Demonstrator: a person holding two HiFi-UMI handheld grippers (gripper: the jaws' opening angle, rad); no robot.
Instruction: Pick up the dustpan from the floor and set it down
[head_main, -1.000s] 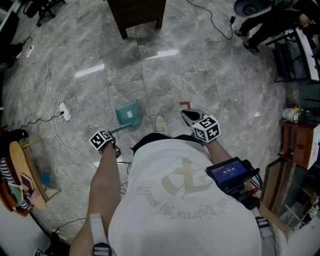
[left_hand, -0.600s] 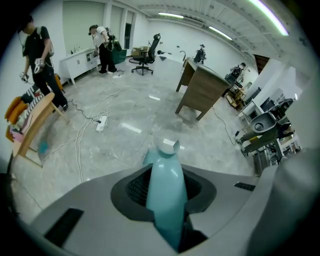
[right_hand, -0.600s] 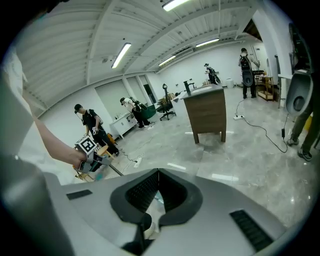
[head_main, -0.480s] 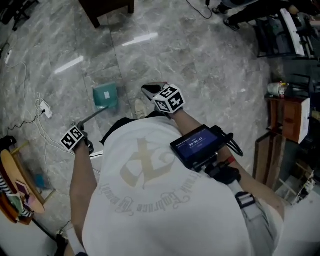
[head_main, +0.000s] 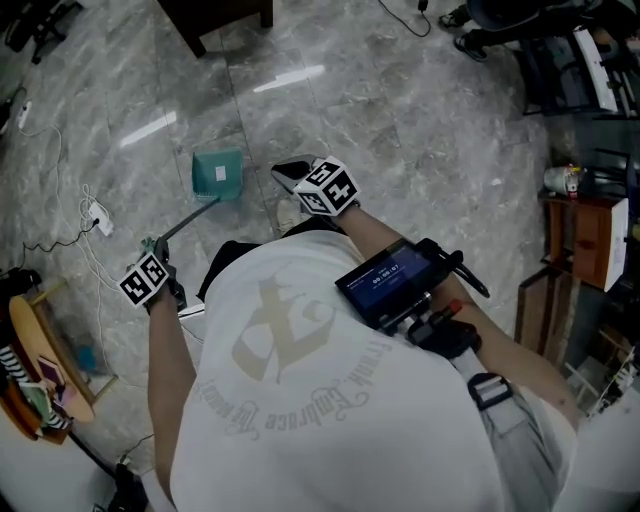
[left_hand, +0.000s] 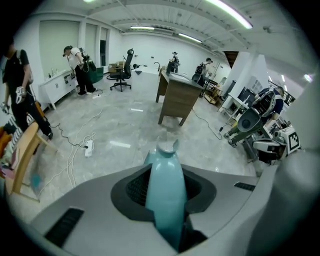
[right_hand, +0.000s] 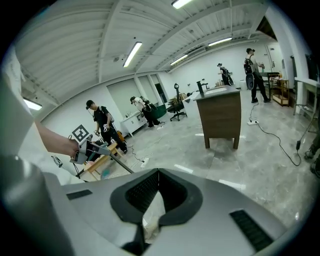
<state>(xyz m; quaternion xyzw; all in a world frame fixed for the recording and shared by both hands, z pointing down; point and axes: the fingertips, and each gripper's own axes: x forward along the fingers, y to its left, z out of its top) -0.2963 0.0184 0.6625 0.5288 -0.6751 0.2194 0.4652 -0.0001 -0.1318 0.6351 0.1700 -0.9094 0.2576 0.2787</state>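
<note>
The floor (head_main: 450, 130) is the biggest thing, made of grey polished tiles with a marble pattern that reflect the ceiling lamps as bright bars. Next comes the person's white shirt (head_main: 300, 400), soft cloth with a pale printed emblem, on the side of the floor far from the dark brown wooden desk (head_main: 225, 10). The desk has flat panel sides and a straight leg. Between the desk and the person is the dustpan (head_main: 218, 172), a teal plastic tray of nearly square shape. Its thin straight handle (head_main: 185, 222) runs from the tray away from the desk to the left gripper (head_main: 152, 250). I cannot tell whether the tray touches the floor. In the left gripper view the ribbed black pads are closed on the smooth, rounded teal end of this handle. The right gripper (head_main: 292, 172) is black and pointed and hangs beside the tray, on the side of it away from the desk. Its jaws are together at the tips, with nothing gripped between them. Each gripper carries a white cube (head_main: 328, 187) with black square markers. A small white power strip (head_main: 98, 216) with thin cables lies on the floor, further from the desk than the tray.
</note>
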